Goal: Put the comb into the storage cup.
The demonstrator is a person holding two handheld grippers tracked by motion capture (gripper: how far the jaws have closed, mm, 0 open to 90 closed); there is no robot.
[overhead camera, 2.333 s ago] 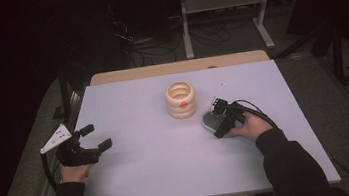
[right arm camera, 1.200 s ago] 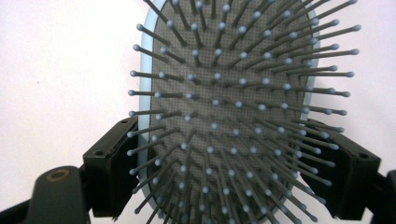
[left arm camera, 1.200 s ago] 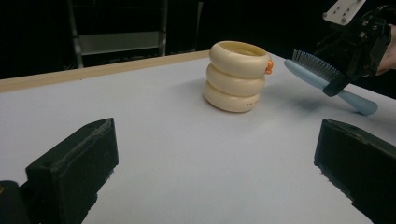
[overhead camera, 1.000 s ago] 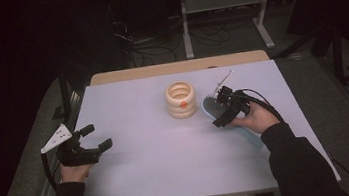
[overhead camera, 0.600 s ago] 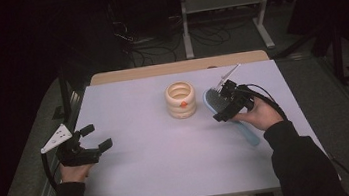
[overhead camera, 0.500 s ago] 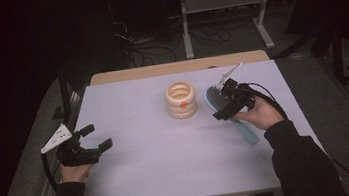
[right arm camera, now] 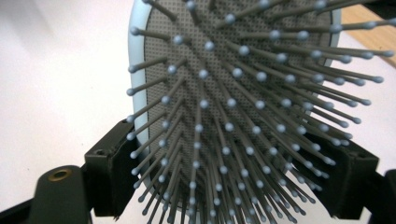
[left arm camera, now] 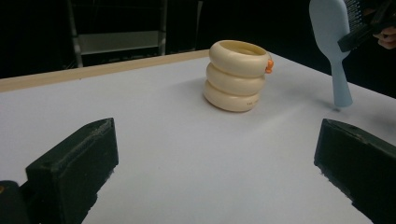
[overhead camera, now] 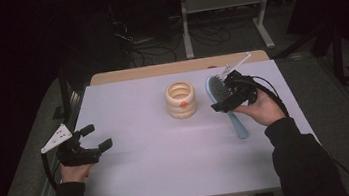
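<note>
A light blue hairbrush (overhead camera: 236,122) with grey bristles (right arm camera: 224,84) is held up by its head, to the right of a cream holder (overhead camera: 181,99) made of three stacked rings with an orange dot. My right gripper (overhead camera: 227,96) is shut on the brush head, one jaw on each edge. In the left gripper view the hairbrush (left arm camera: 334,42) hangs handle down, its tip close to the table; I cannot tell whether it touches. My left gripper (overhead camera: 97,136) rests near the table's left edge, open and holding nothing, and faces the cream holder (left arm camera: 238,74).
The white table (overhead camera: 170,164) has a wooden strip (overhead camera: 159,69) along its far edge. A metal frame (overhead camera: 221,1) and loose cables stand on the dark floor behind it.
My right gripper closed on the brush head as it lay on the table, then lifted it up and away, toward the holder's right side. The brush now stands handle down. My left gripper stayed still.
</note>
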